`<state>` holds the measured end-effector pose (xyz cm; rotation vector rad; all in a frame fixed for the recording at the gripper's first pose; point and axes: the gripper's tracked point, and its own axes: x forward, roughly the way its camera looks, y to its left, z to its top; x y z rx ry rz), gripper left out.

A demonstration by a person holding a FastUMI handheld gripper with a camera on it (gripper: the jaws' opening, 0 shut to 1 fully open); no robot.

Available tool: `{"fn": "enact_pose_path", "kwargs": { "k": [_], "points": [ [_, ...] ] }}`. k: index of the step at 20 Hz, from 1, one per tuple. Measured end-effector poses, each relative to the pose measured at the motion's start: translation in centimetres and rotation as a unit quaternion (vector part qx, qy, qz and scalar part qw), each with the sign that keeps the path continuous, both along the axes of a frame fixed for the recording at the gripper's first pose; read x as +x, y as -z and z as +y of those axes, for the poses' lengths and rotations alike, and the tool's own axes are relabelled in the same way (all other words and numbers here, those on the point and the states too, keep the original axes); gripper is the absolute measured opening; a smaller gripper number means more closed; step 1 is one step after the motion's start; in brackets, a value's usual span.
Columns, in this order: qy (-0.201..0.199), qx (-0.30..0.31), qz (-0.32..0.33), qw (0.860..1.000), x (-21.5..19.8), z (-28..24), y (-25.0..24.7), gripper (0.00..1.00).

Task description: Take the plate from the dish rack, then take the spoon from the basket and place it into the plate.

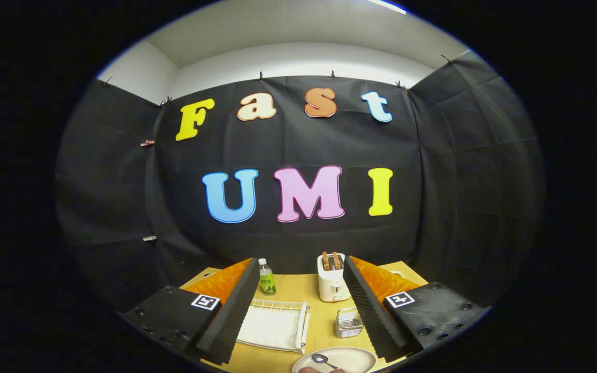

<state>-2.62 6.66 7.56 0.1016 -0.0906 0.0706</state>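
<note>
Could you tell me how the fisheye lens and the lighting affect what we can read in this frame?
Gripper view: strong barrel distortion bows the booth wall and ceiling; light is even, with a soft glare on the plate holding the spoon; dish rack, basket, toaster and bottle look small but sharp between the open gripper.

Hidden and cut-off parts, gripper view

The plate point(347, 358) is cut off along its near rim, and the spoon point(324, 360) lying on it loses the end of its handle there, beside a reddish shape too cropped to identify. The left finger covers the dish rack's point(276, 326) left edge; the right finger hides part of the toaster's point(332, 284) side. The wire basket's point(349, 322) contents are too small to tell, possibly none.
</note>
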Motion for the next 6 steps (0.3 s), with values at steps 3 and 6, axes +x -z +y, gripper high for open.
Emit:
{"fn": "enact_pose_path", "kwargs": {
  "k": [3, 6],
  "points": [
    [0.040, -0.058, 0.044, 0.997, 0.5, 0.7, 3.2, 1.00],
    [0.039, -0.061, 0.055, 0.996, 0.9, 1.9, 3.7, 0.98]
  ]
}}
